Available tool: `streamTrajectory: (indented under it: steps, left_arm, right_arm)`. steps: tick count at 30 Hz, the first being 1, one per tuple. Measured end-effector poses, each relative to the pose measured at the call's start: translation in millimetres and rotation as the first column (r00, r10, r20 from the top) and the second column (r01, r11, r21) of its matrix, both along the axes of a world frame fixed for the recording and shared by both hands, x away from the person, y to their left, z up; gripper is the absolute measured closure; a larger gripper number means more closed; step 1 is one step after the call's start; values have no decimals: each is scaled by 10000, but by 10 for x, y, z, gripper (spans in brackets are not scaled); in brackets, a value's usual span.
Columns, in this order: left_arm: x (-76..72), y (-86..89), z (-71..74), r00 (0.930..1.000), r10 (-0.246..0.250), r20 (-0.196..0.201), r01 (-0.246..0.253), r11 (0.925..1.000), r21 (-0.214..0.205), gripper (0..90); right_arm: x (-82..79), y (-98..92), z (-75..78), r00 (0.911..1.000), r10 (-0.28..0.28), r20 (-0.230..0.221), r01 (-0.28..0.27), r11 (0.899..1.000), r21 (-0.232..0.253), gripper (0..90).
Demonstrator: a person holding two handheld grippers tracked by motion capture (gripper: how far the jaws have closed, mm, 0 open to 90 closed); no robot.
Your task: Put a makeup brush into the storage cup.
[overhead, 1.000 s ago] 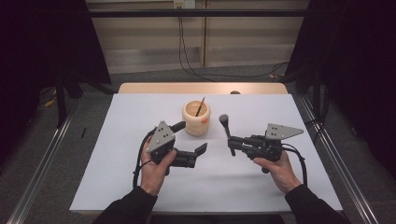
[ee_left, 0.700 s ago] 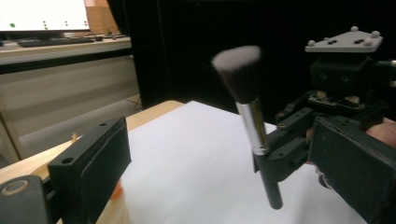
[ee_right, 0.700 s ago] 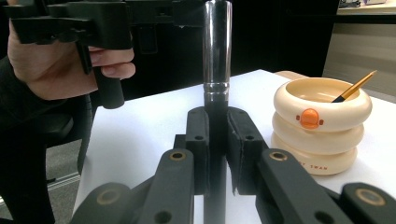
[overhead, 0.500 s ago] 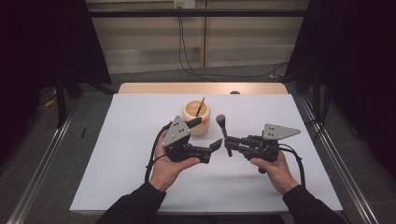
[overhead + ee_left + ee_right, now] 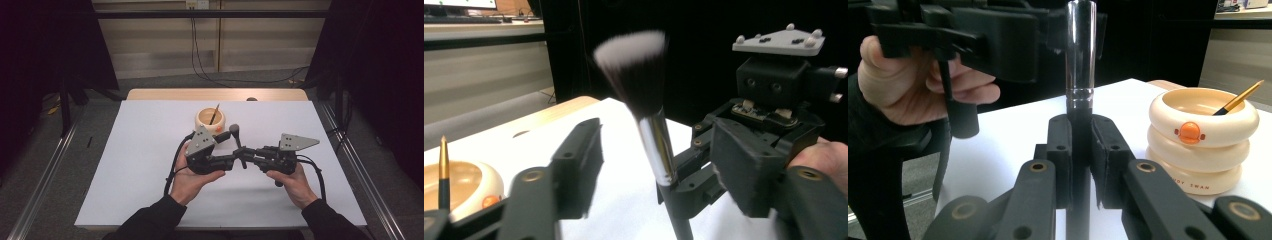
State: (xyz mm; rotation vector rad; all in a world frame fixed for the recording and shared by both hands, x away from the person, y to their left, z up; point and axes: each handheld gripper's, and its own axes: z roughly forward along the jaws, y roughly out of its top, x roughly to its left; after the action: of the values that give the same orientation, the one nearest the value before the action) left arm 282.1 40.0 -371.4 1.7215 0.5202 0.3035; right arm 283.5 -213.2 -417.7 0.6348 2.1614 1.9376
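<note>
Your right tool [image 5: 1080, 165] is clamped tight on the dark handle of a makeup brush [image 5: 644, 95], holding it upright, bristles up, near the middle of the bench [image 5: 125, 165]. Your left tool [image 5: 664, 160] faces it from the other side; its jaws have just been closing and now stand about half open, one on each side of the brush's silver ferrule, with a gap showing on both sides, so they do not yet press on it. Just behind the two tools, toward the bench's far edge, stands a cream ringed holder [image 5: 210, 120] with an orange button, and a thin gold-tipped brush [image 5: 215, 114] leans inside it.
</note>
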Motion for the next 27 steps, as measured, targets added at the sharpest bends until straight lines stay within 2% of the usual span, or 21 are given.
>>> streamTrajectory:
  steps: [2,5,7,8,9,10,13,17,19,25,27]
  left_arm:
    - [10,7,-23,9999,-151,-74,149,9996,-257,486]
    - [21,13,-35,9999,4,-134,-9,9992,-403,561]
    - [25,5,-37,9997,-81,-216,74,9994,-338,588]
    - [28,-7,-46,9995,-178,-254,165,9986,-495,594]
    - [32,-18,-51,9990,-365,-263,354,9986,-389,618]
    - [24,-29,-58,9993,-263,-248,255,9991,-329,643]
    - [26,-40,-73,9988,-395,-287,384,9985,-397,690]
    - [33,-37,-77,9984,-302,-474,275,9980,-564,734]
    - [35,-35,-75,9985,-372,-390,354,9983,-455,748]
    - [37,-33,-66,9966,-605,-562,576,9969,-530,769]
    - [44,-33,-57,9955,-810,-491,783,9954,-548,772]
  right_arm:
    - [-6,9,2,10000,56,32,-56,10000,16,799]
    - [-9,15,4,9999,68,96,-68,10000,-30,799]
    - [-9,17,-1,9999,78,86,-78,10000,0,799]
    - [-10,20,-2,9999,69,93,-69,10000,-16,799]
    - [-9,21,-3,9999,54,106,-54,10000,-30,799]
    - [-10,24,-2,9999,80,82,-80,10000,-15,799]
    - [-15,29,-4,9999,33,116,-32,10000,-61,799]
    - [-16,28,-6,9999,67,109,-67,10000,-26,799]
    - [-12,32,-11,9998,99,165,-98,9999,-68,799]
    - [-17,42,-15,9997,172,159,-171,9998,-50,797]
    - [-22,44,-16,9998,155,154,-154,9999,-38,796]
